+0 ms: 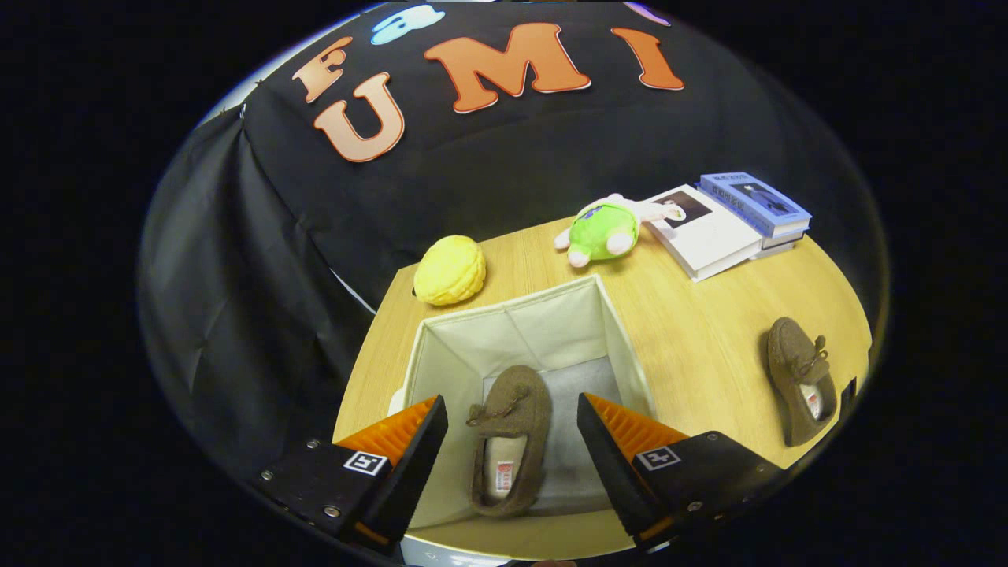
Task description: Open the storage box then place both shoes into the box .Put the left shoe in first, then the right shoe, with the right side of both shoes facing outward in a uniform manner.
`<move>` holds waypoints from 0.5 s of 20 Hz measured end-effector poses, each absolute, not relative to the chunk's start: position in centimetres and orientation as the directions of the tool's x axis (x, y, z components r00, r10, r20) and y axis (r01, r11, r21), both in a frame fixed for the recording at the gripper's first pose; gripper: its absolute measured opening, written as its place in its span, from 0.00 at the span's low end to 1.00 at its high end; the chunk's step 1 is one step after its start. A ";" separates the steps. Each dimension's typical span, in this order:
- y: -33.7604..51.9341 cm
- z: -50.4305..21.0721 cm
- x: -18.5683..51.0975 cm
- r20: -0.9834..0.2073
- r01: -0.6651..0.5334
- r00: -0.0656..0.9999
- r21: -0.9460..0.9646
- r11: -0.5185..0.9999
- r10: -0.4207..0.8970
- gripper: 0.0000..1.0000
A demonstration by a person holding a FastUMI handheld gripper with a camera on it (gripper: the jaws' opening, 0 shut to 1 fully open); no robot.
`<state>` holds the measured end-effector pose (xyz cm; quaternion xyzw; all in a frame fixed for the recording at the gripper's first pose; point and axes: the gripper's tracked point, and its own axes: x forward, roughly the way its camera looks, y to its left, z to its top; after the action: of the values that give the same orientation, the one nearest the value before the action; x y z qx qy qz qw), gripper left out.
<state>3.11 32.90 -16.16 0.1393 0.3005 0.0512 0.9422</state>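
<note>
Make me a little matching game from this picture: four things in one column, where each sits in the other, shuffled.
1. shoe
2. second shoe
3. yellow plush
4. green plush toy

A. beside the books
B. on the table, right of the box
C. inside the box, between the open gripper fingers
D. beyond the box's far left corner

Pairs: 1-C, 2-B, 3-D, 4-A

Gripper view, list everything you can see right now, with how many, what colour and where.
storage box: one, cream fabric, open, on the table below the tongs
shoe in box: one, brown, lying on the box floor, between the fingers
shoe on table: one, brown, right of the box
yellow plush: one, beyond the box's far left corner
green plush toy: one, green and white, beyond the box
books: a few, white and blue, stacked at the far right
table: one, light wood
tongs: one pair, open, above the box
</note>
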 end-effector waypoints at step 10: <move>20.0 -15.4 1.8 -0.537 0.093 0.841 0.263 0.960 0.066 0.99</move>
<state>1.75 19.97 -15.38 0.1407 0.2821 -0.0070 0.9490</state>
